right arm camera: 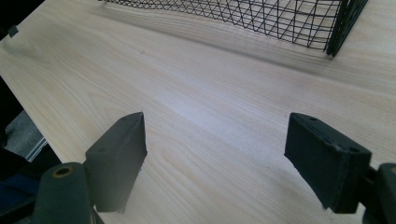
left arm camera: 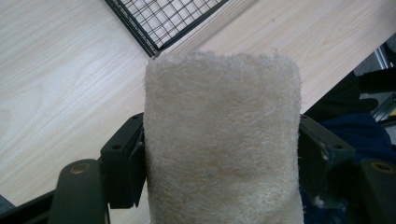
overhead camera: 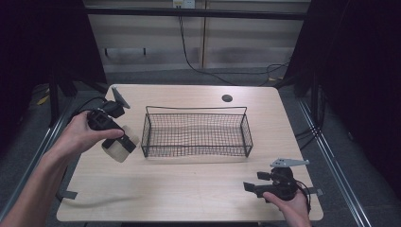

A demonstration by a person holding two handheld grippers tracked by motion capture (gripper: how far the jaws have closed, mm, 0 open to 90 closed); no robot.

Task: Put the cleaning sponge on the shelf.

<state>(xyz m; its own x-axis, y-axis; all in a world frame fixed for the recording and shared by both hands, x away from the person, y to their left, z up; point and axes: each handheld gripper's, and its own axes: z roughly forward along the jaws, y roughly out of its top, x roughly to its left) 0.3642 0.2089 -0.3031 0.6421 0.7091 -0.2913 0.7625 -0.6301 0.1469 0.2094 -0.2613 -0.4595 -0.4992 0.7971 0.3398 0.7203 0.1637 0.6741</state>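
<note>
My left gripper (overhead camera: 124, 144) is shut on a beige fibrous loofah sponge (overhead camera: 117, 151), held above the table just left of the black wire basket (overhead camera: 196, 134). In the left gripper view the loofah sponge (left arm camera: 222, 140) sits squeezed between both jaws, with a corner of the basket (left arm camera: 159, 23) beyond it. My right gripper (overhead camera: 249, 187) rests near the table's front right edge, held by a hand. The right gripper (right arm camera: 219, 158) is open, with bare wood between its fingers and the basket (right arm camera: 261, 16) farther off.
The light wooden table (overhead camera: 198, 189) has a round cable hole (overhead camera: 227, 98) at the back. Dark curtains flank both sides. Cables trail on the floor behind the table.
</note>
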